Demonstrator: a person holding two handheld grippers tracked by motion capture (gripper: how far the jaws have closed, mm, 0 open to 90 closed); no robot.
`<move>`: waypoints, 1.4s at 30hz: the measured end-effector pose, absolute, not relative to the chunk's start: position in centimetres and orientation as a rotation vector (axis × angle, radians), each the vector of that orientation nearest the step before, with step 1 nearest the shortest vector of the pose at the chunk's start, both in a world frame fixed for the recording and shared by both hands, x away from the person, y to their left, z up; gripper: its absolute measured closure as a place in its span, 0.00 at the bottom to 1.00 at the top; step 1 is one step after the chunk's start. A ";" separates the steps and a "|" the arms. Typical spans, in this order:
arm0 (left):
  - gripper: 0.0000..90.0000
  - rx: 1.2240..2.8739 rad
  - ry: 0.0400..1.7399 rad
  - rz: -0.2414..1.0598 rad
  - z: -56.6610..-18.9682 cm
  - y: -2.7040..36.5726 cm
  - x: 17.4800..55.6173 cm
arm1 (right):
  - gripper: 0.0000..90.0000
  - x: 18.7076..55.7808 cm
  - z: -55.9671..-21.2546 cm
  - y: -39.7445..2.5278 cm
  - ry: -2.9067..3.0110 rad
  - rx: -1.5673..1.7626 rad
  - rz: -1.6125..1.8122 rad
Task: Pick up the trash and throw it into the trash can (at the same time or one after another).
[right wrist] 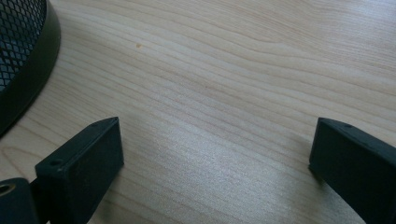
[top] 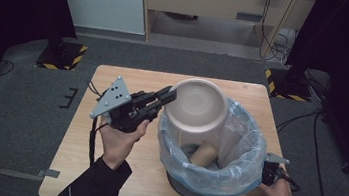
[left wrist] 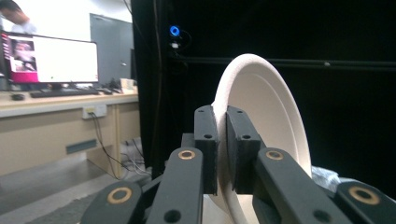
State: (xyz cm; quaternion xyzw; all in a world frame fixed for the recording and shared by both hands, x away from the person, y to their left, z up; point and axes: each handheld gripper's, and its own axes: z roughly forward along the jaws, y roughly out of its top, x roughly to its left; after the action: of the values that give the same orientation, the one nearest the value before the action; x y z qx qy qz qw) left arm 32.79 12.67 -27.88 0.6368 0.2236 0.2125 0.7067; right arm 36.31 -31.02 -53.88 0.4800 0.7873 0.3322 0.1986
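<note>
Now | left gripper [top: 168, 96] pinching plate [top: 196, 106] rim, frame centre, above lined bin [top: 233, 178] | right gripper [right wrist: 215, 163] spread on counter [right wrist: 224, 70] | risk: thin edge-grip slips, plate drops

Wood table [top: 118, 171] w/ mesh bin [top: 186, 187] standing on it.

Matt cream plate [top: 196, 106], crinkled glossy plastic bin liner [top: 241, 151], pale smooth wooden table [top: 103, 170].

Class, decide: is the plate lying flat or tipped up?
Tipped up: the plate stands on edge over the bin, its rim pinched by the left gripper.
</note>
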 end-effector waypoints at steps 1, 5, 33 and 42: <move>0.93 1.430 0.493 0.455 -28.2 12.4 32.9 | 0.03 36.3 -53.9 -31.0 2.203 1.340 0.929; 0.89 1.453 0.477 0.378 -29.0 11.9 33.4 | 0.03 36.3 -53.9 -31.0 2.202 1.343 0.930; 0.29 1.678 0.832 0.551 -38.6 23.2 32.3 | 0.03 36.3 -53.9 -31.0 2.208 1.339 0.932; 0.23 1.840 0.995 0.473 -45.4 25.3 33.0 | 0.04 36.2 -53.9 -31.0 2.207 1.339 0.932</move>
State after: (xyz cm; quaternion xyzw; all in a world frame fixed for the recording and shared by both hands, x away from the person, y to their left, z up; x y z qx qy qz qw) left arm 32.98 25.34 -45.39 0.7535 0.4075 0.1939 0.4781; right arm 36.25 -30.95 -53.87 0.4783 0.7884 0.3328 0.1973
